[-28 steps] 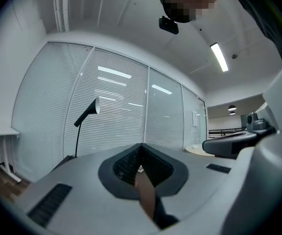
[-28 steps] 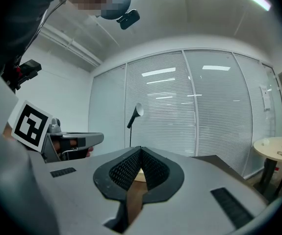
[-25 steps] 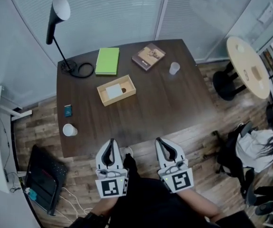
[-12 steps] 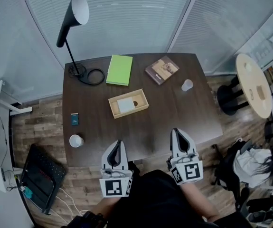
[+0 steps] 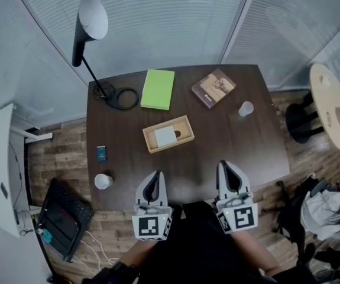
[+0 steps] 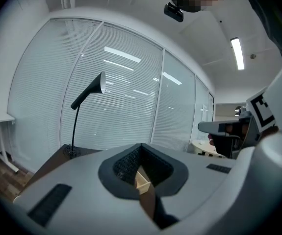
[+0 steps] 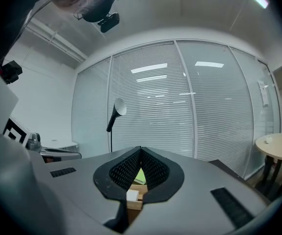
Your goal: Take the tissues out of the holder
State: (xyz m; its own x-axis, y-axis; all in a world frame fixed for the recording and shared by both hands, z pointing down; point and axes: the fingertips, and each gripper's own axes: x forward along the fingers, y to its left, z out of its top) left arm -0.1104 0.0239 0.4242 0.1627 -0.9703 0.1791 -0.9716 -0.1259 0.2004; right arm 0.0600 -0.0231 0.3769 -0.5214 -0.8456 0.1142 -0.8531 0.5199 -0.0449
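A shallow wooden holder [image 5: 168,134] lies near the middle of the dark table [image 5: 240,147], with a white tissue pack [image 5: 165,136] inside it. My left gripper [image 5: 153,183] hovers at the table's near edge, jaws shut and empty. The right gripper [image 5: 228,174] is held beside it, a little farther right, also shut with nothing in it. Both are well short of the holder. Through the left gripper's closed jaws a corner of the holder [image 6: 141,181] shows. Between the right gripper's jaws the holder [image 7: 134,199] and tissue pack [image 7: 132,195] peek through.
On the table stand a black desk lamp [image 5: 90,37] with its cable at the back left, a green notebook [image 5: 158,89], a brown book [image 5: 213,88], a clear cup [image 5: 246,108], a small blue box [image 5: 101,153] and a white cup [image 5: 103,181]. A round side table [image 5: 332,105] stands right.
The head view has shifted, so the table and its objects now sit farther right and lower in frame. Both grippers stay shut, side by side at the near edge.
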